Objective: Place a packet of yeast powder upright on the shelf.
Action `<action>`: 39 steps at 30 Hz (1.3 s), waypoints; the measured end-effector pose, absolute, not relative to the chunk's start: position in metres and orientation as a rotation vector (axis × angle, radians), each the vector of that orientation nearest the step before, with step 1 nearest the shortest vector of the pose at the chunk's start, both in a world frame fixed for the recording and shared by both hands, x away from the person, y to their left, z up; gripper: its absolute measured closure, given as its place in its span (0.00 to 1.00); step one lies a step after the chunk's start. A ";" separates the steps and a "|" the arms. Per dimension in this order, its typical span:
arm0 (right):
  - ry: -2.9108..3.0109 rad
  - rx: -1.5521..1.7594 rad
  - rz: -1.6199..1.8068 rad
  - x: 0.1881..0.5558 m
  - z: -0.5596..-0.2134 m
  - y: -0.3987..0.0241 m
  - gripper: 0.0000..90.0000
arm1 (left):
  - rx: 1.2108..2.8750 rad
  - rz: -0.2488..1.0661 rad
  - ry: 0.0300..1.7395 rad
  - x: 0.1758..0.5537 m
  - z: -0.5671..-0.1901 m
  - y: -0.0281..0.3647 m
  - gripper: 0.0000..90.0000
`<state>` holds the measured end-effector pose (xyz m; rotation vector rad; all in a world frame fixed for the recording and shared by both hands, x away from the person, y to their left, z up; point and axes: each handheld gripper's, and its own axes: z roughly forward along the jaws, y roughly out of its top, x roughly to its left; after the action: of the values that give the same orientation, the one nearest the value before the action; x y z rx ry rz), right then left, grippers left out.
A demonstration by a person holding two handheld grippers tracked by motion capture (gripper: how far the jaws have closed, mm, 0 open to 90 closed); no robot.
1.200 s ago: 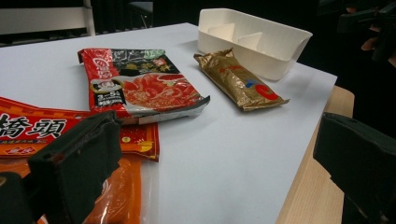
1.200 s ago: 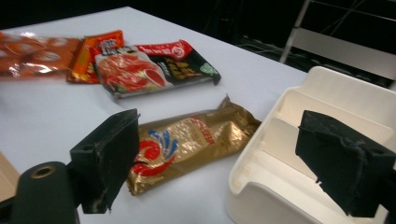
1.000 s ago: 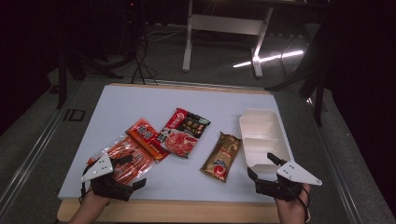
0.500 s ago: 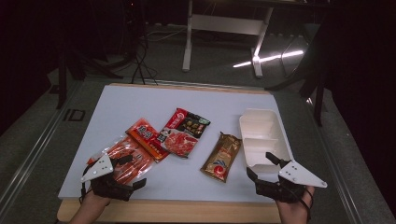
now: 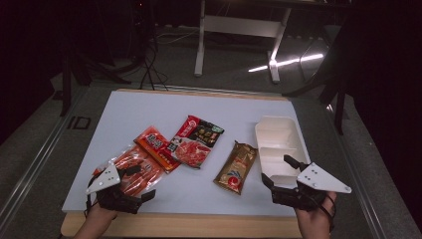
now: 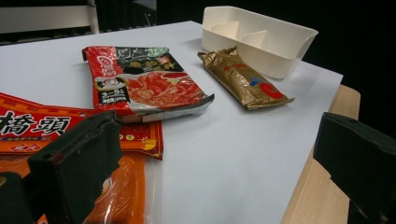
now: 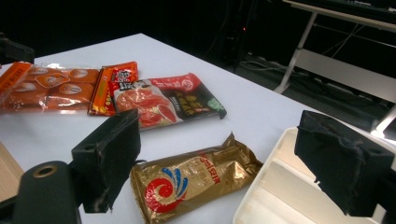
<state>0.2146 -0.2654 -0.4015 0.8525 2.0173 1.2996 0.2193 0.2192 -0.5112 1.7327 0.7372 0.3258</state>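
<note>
Hovering at near edge | left gripper [image 5: 133,182] spread | right gripper [image 5: 279,172] spread, over tray [image 5: 278,130]

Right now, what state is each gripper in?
Left gripper: open, holding nothing.
Right gripper: open, holding nothing.

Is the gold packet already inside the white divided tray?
No: in the high view the gold packet lies flat on the white table, just left of the white divided tray, whose compartments look empty.
</note>
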 end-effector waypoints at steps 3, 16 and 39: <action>2.014 0.861 1.315 0.217 -0.394 -0.265 0.15 | 1.737 0.326 0.736 0.220 -0.511 0.219 0.01; 2.062 0.843 1.282 0.251 -0.372 -0.250 0.11 | 1.727 0.320 0.742 0.220 -0.512 0.220 0.01; 2.203 0.885 1.238 0.326 -0.393 -0.214 0.14 | 1.736 0.315 0.738 0.220 -0.512 0.220 0.01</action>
<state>0.3261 -0.2140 -0.3930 0.8846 2.2031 1.2379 0.2202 0.2200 -0.5120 1.7355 0.7378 0.3146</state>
